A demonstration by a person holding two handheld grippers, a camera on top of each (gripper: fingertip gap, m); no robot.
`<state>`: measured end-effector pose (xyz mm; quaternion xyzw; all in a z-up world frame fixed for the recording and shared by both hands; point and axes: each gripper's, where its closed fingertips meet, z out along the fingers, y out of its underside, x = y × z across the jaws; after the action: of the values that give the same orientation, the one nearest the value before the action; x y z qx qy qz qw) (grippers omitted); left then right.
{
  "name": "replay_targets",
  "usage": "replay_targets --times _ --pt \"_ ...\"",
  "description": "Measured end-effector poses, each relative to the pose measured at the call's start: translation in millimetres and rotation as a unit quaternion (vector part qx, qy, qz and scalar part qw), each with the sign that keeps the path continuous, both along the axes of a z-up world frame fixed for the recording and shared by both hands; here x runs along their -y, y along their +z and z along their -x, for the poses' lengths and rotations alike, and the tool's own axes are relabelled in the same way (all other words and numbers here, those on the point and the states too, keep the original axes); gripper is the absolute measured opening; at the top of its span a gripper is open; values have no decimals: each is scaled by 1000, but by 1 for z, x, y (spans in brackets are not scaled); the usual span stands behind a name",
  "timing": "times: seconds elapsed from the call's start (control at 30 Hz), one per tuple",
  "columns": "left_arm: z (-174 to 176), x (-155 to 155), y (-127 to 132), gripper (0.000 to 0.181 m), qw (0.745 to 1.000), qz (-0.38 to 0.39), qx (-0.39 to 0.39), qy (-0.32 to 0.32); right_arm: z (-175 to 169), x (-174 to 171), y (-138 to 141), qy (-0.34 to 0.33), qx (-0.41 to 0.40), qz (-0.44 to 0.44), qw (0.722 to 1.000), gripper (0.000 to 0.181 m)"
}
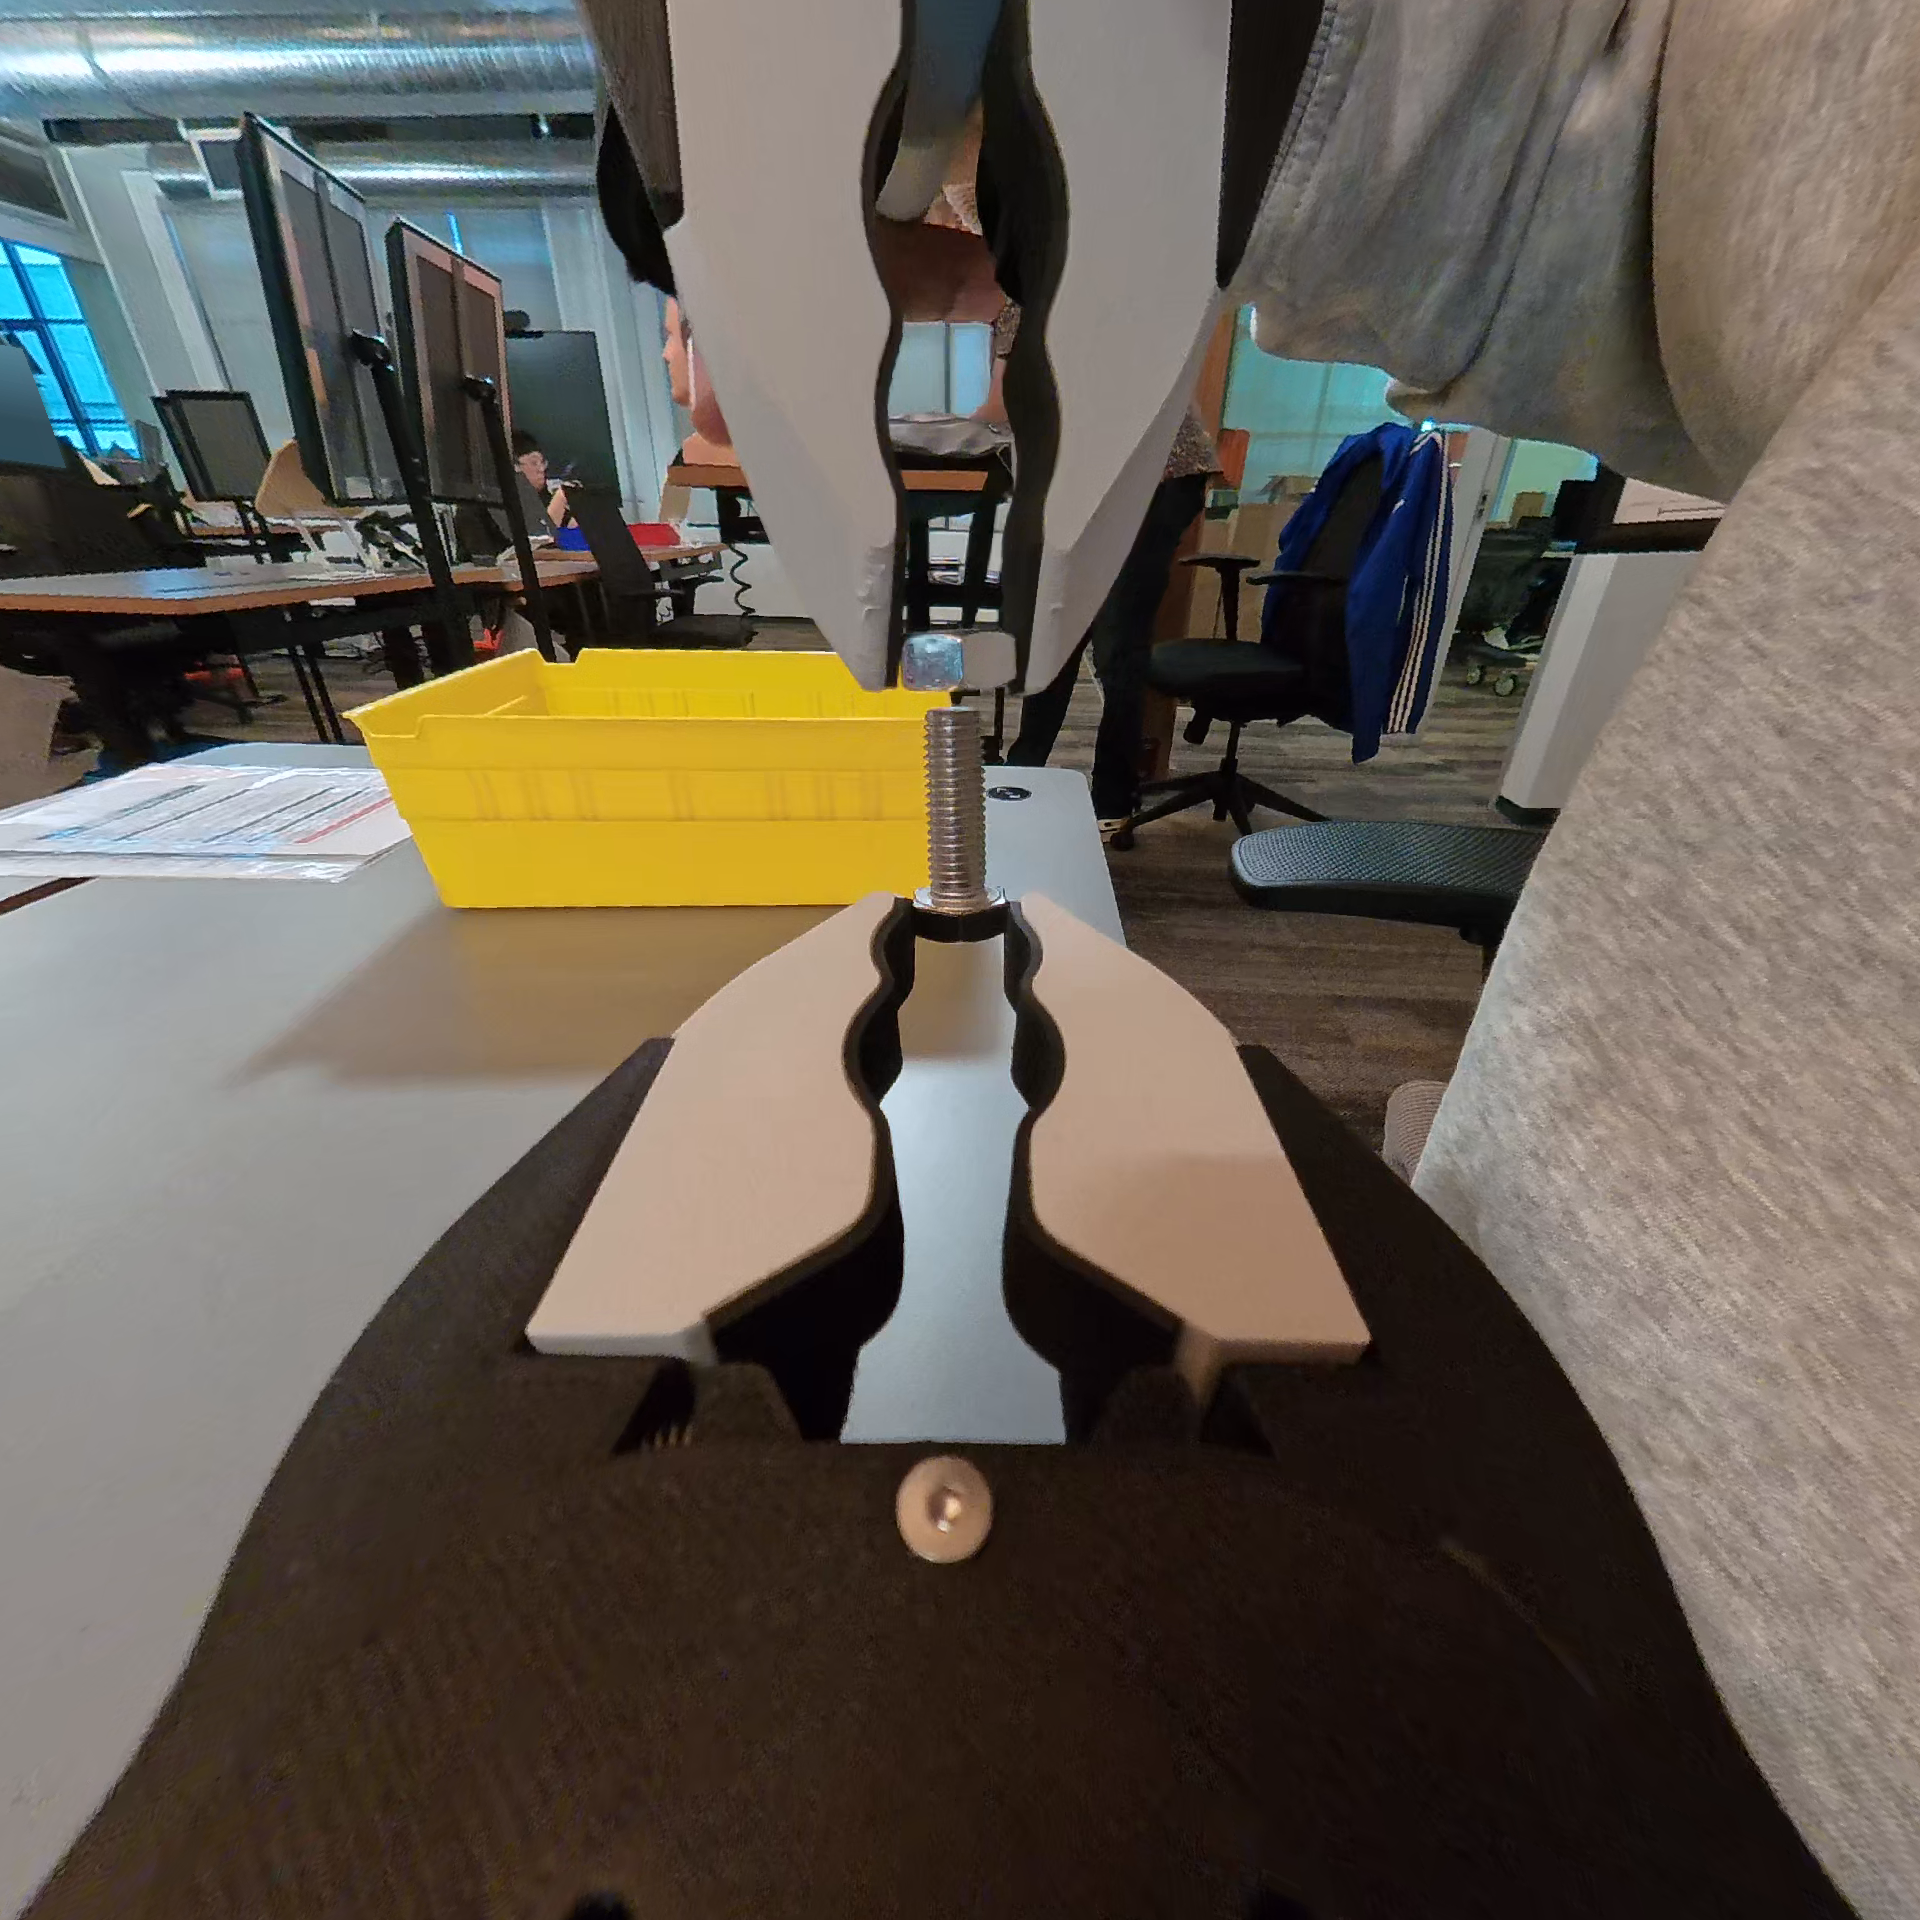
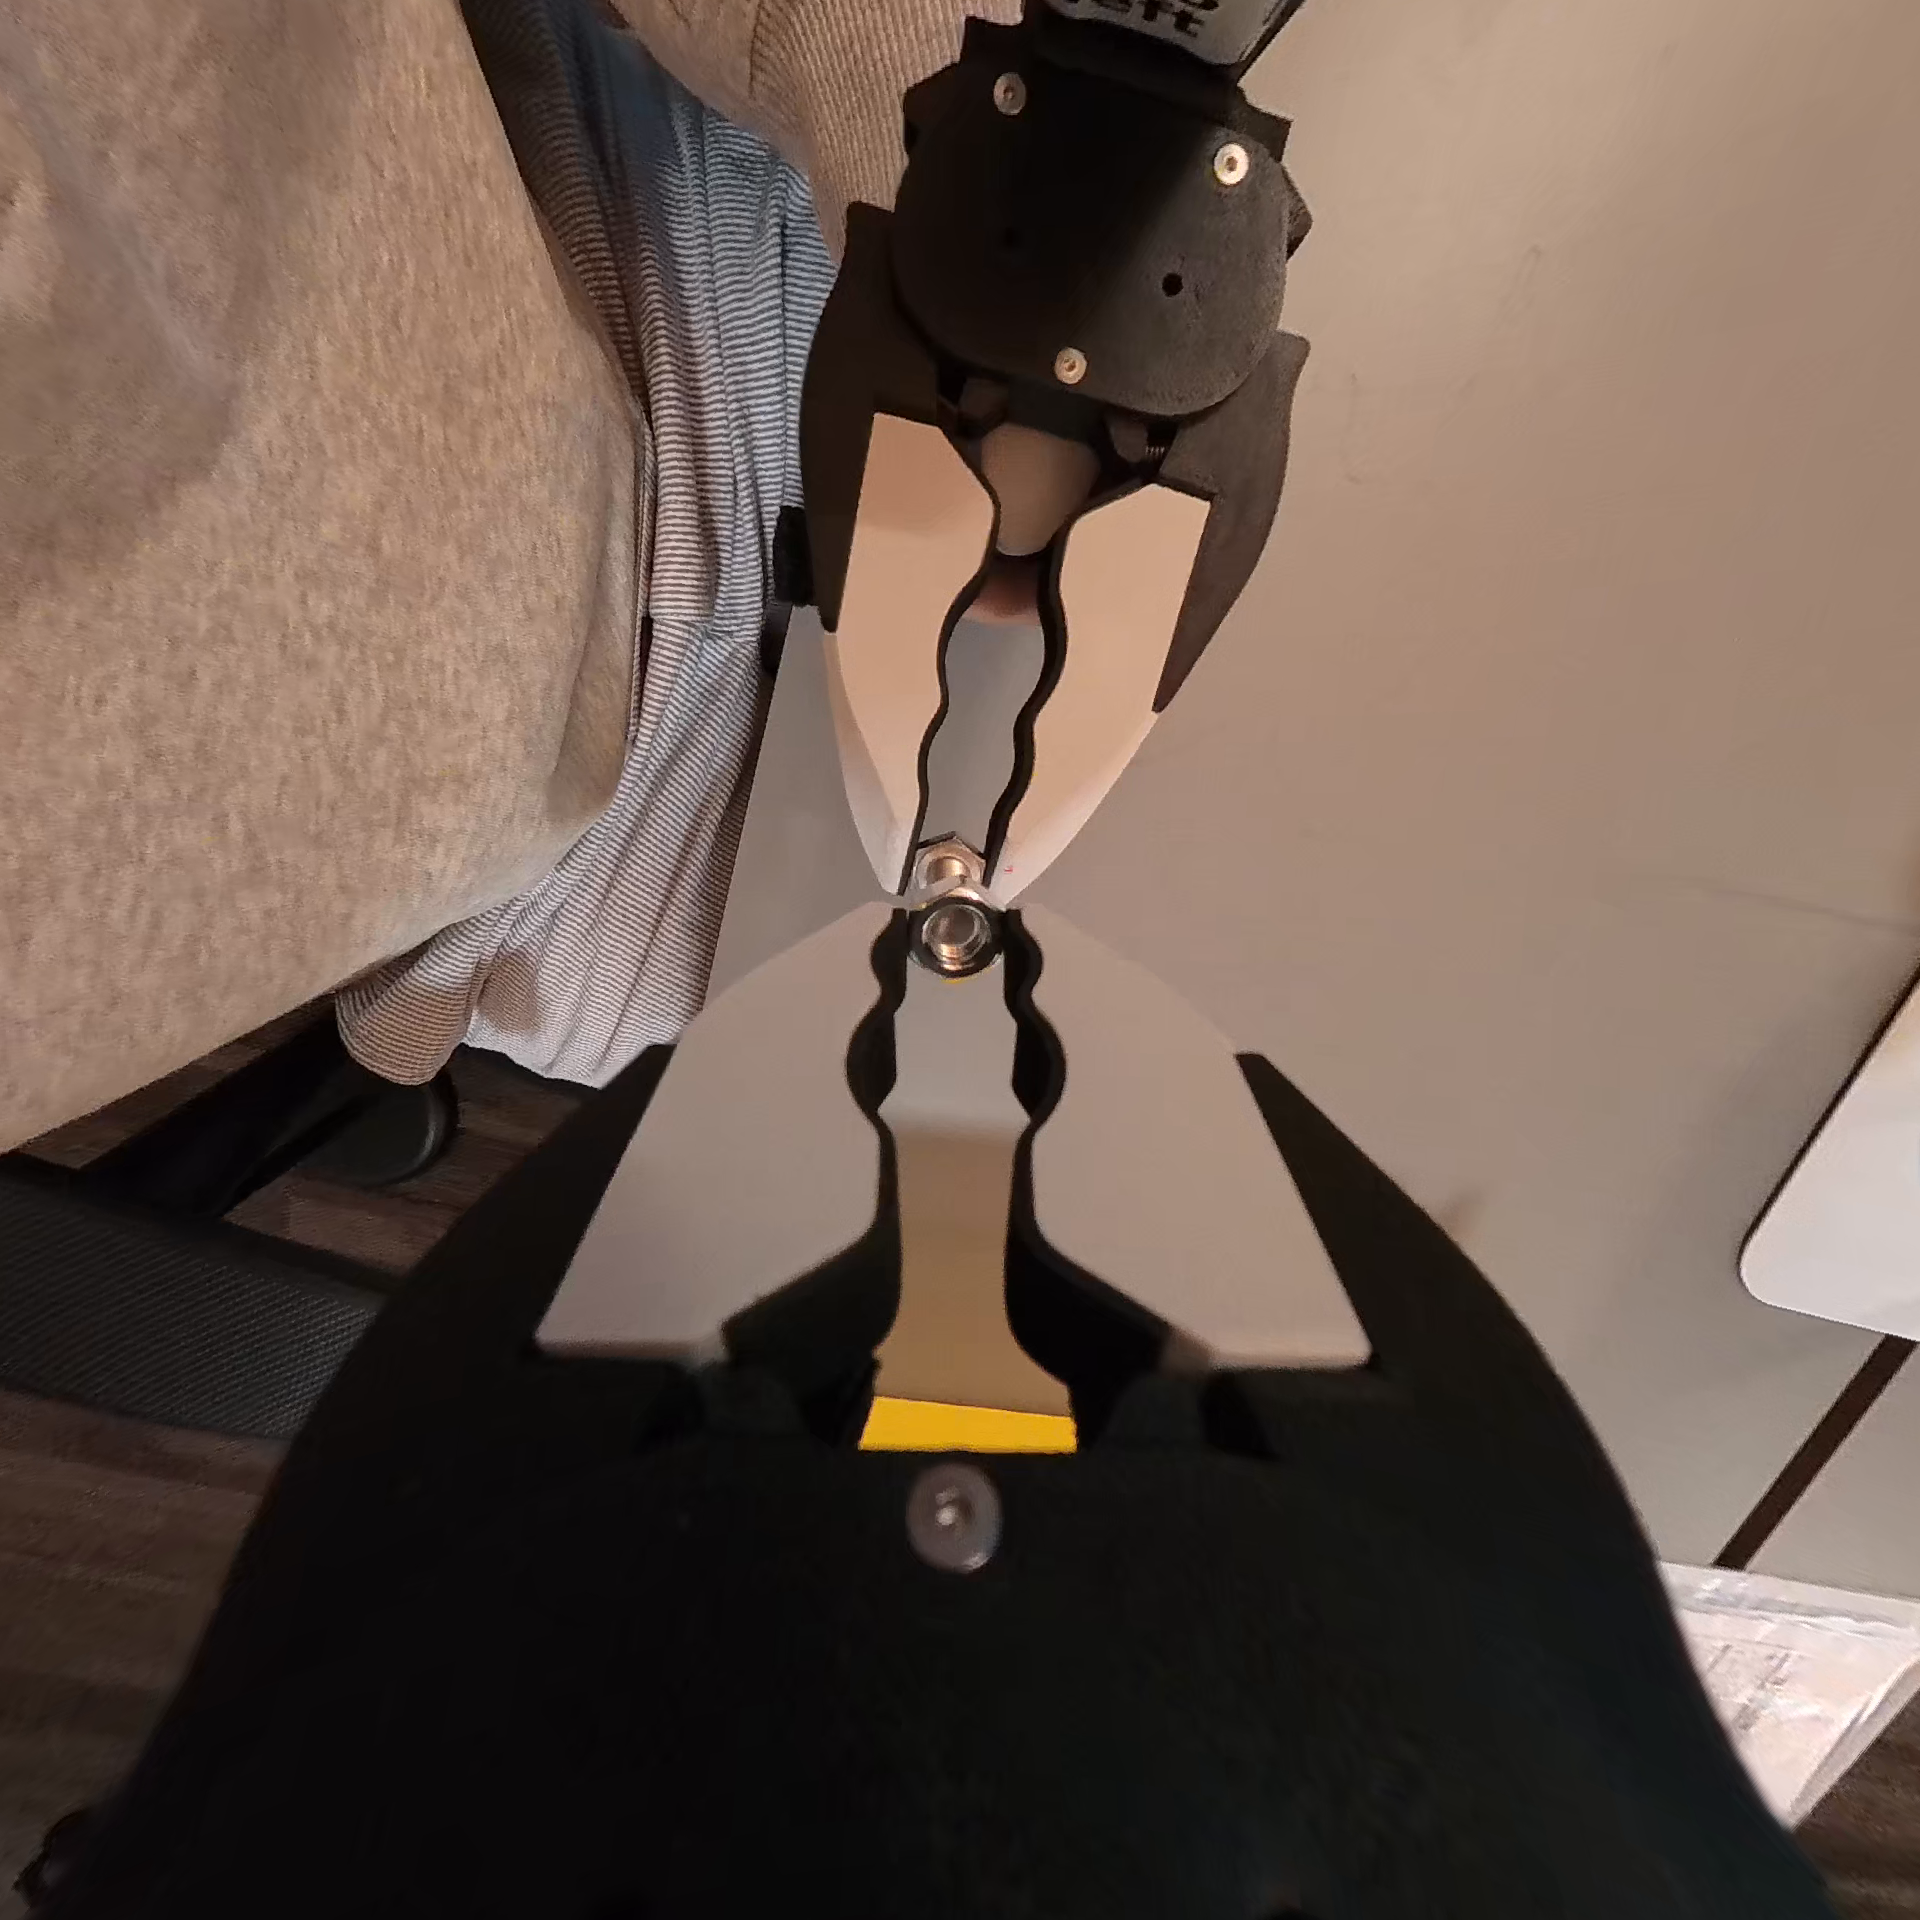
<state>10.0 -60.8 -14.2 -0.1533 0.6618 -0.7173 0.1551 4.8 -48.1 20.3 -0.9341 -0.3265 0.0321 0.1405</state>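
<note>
My left gripper [image 1: 956, 914] is shut on the hex head of a steel bolt [image 1: 951, 810], which stands upright with its threaded shank pointing up above the grey table [image 1: 260, 1039]. My right gripper [image 1: 951, 665] comes down from above, shut on a steel nut [image 1: 935, 662] that sits just over the bolt's tip, a small gap apart. In the right wrist view, my right gripper [image 2: 951, 940] holds the nut [image 2: 951, 938] seen through its hole. The left gripper [image 2: 943, 878] with the bolt [image 2: 938, 864] is right beyond it.
A yellow plastic bin [image 1: 644, 810] stands on the table behind the bolt, with printed sheets [image 1: 197, 821] to its left. A person's grey sleeve [image 1: 1714, 1039] fills the right side. An office chair armrest [image 1: 1382, 873] lies beyond the table edge. A white board [image 2: 1849, 1195] lies at the right. My left and right fingertips are right by each other.
</note>
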Motion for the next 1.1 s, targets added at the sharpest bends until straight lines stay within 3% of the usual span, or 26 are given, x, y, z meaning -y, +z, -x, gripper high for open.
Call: replay_targets --times 0.33,0.6,0.87,1.1 --pt "2 2 -1 17 1000 3 -10 -12 -1 2 -8 82 79 -13 993 18" --pt "2 2 -2 17 1000 -3 -3 -6 0 3 -9 88 83 -10 993 18" --pt "-4 1 -5 17 999 -27 14 27 -5 3 -12 39 60 6 997 18" --pt "-13 -3 -9 17 997 -46 11 69 -14 2 -16 -82 25 41 995 18"
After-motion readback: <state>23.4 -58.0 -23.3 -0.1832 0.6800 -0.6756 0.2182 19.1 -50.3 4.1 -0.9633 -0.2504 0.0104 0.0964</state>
